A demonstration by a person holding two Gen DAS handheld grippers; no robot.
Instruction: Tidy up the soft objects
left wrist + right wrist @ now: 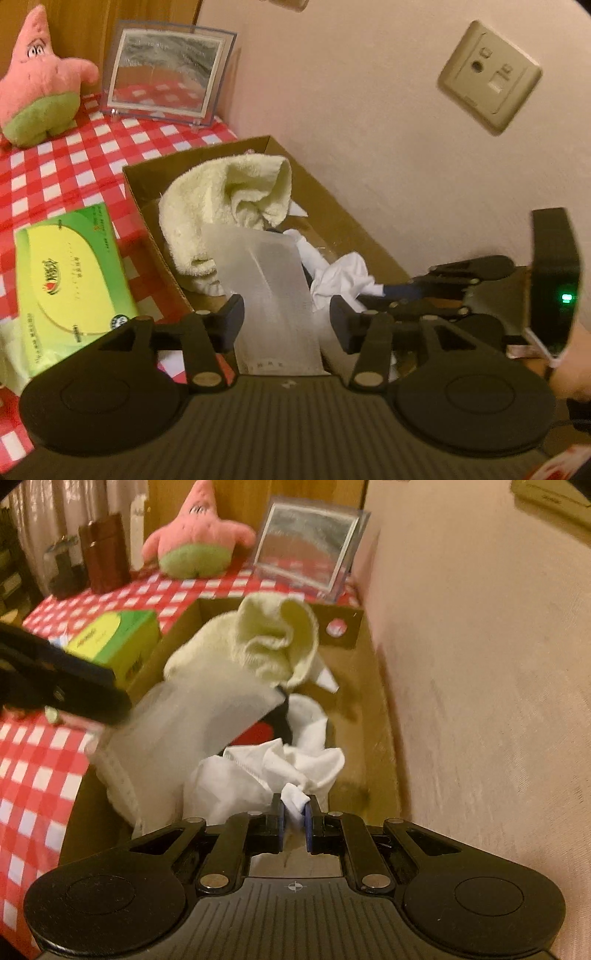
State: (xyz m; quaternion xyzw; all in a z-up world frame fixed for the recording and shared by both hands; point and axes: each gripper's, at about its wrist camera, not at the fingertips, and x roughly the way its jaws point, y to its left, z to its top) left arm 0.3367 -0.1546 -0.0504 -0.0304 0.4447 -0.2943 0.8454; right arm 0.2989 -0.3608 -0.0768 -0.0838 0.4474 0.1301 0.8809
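Note:
A cardboard box [140,184] [373,716] stands against the wall on the checked cloth. In it lie a pale yellow towel [229,188] [273,635], a white cloth [343,277] [280,771] and a translucent white pack [269,280] [181,720]. My left gripper [286,317] is open, its fingers either side of the pack's near end; it shows at the left of the right wrist view [92,698]. My right gripper [294,814] is shut on a fold of the white cloth, low over the box; it shows at the right of the left wrist view [406,288].
A green and yellow tissue box [70,273] [118,638] lies left of the cardboard box. A pink star plush [40,81] [195,535] and a clear picture frame [166,74] [310,546] stand at the back. The wall [369,110] runs close along the right.

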